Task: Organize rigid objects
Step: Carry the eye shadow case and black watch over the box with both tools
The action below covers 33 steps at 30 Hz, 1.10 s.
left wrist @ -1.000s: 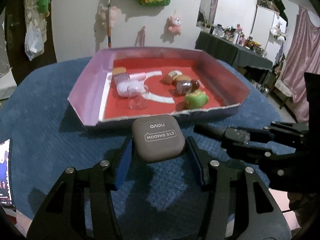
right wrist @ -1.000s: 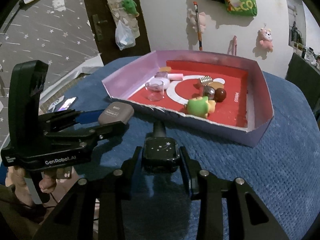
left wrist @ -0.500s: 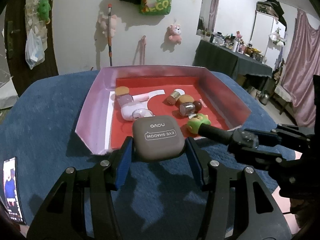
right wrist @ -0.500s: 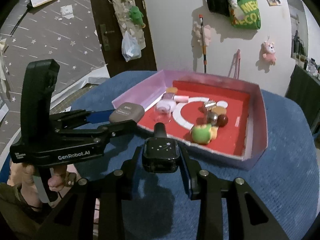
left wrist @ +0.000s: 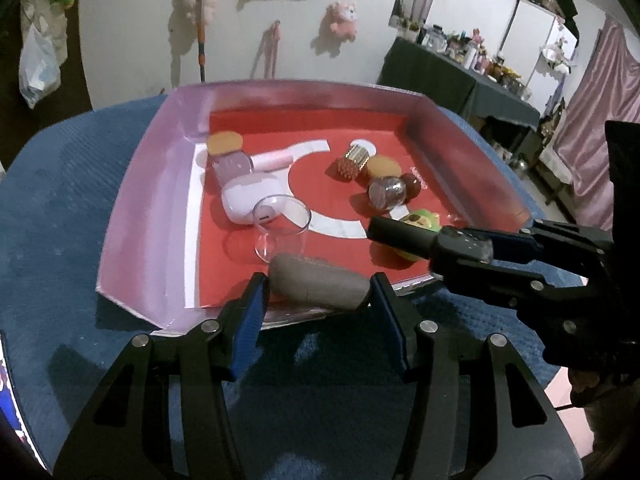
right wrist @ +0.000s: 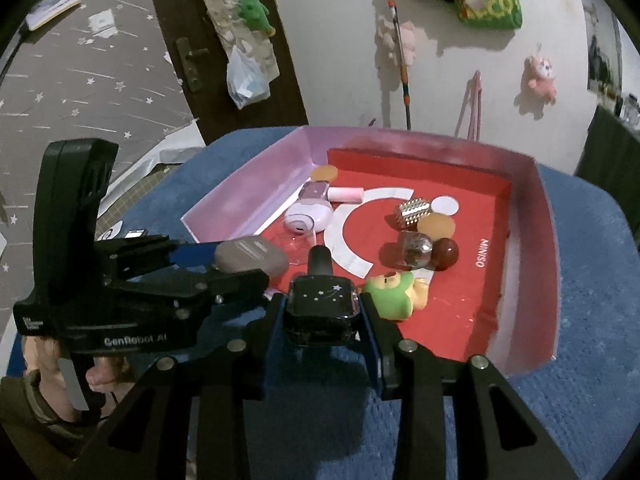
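Observation:
A pink-walled tray (left wrist: 136,216) with a red floor sits on the blue cloth. My left gripper (left wrist: 318,293) is shut on a grey-brown eye shadow case (left wrist: 316,280), seen edge-on just over the tray's near wall. The right wrist view shows the same case (right wrist: 250,260) at the left. My right gripper (right wrist: 322,309) is shut on a black starred bottle (right wrist: 322,300), its cap over the tray's near edge beside a green toy (right wrist: 390,296). In the tray lie a clear cup (left wrist: 282,224), a lilac case (left wrist: 244,200), a shiny ball (left wrist: 386,194) and a gold studded cube (left wrist: 354,158).
The tray (right wrist: 536,240) takes up the middle of the blue cloth (left wrist: 60,200). A lit phone (left wrist: 8,400) lies at the left edge. A person's hand (right wrist: 100,372) grips the left tool. A dark table (left wrist: 460,76) with bottles stands at the far right.
Both grippers have moved forward to the tray's near wall with their loads. The left one has tipped down, so the eye shadow case now shows edge-on instead of its lid.

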Tool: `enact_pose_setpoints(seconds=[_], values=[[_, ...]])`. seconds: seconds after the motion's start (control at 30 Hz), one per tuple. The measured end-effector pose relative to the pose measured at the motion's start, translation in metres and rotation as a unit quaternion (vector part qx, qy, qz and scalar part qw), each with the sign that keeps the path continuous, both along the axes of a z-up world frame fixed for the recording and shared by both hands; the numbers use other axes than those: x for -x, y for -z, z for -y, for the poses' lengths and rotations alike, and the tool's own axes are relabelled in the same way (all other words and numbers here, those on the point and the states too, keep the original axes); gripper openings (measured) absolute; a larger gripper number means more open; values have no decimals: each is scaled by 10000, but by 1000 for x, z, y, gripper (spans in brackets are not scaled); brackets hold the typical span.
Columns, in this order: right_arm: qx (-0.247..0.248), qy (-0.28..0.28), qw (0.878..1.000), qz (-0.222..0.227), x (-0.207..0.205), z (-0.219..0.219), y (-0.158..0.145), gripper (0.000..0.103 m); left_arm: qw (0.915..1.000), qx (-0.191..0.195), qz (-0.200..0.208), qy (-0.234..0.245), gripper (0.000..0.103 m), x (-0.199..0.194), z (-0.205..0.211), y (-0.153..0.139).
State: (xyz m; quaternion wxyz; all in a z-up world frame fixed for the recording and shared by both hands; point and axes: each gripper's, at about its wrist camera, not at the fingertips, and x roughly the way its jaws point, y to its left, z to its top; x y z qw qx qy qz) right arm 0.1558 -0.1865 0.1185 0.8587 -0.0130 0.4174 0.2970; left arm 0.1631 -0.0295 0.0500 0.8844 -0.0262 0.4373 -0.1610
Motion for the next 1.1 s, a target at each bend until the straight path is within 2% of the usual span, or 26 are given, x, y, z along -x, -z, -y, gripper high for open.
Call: enact_pose_setpoints(seconds=[0.17,0.27,0.3,0.4,0.67,0.7,0.77,0.83,0.9,0.97,1.03,1.1], values=[[54,-41,9996,-266,-14,-7,13,38,9999,29,-154,-3,47,-9,-2,9],[139,-23,9993,-357,-20,-10,21,38,9996,225,-151,45,32,-11,-3,6],[147,-15,9992,-383,-22,-9,23,38,9997,220,-138,43,31,-12,-3,6],[124,-36,9993,-358,-23,-9,23,38,9998,165,-94,70,31,-15,2,9],[737,-20,9972,-82,-18,-18,24,38,9999,117,26,-28,32,-20,9,8],[726,-34,9973,-143,-18,-18,24,38,9999,105,35,-35,32,-19,10,8],[496,-184,9967,-622,-24,-14,30,38,10000,38,38,-43,34,-17,12,10],[311,-103,9955,-884,-31,-8,36,38,10000,6,-16,-63,37,-19,14,11],[183,-30,9950,-978,-35,-4,39,37,9999,23,-94,-105,41,-23,15,13],[286,38,9964,-796,-31,-7,36,37,9998,19,-68,-159,41,-27,16,13],[597,96,9971,-455,-24,-13,32,37,9998,-25,-48,-186,40,-28,17,14],[962,189,9951,-141,-19,-16,27,37,9994,-233,-57,-246,39,-30,19,17]])
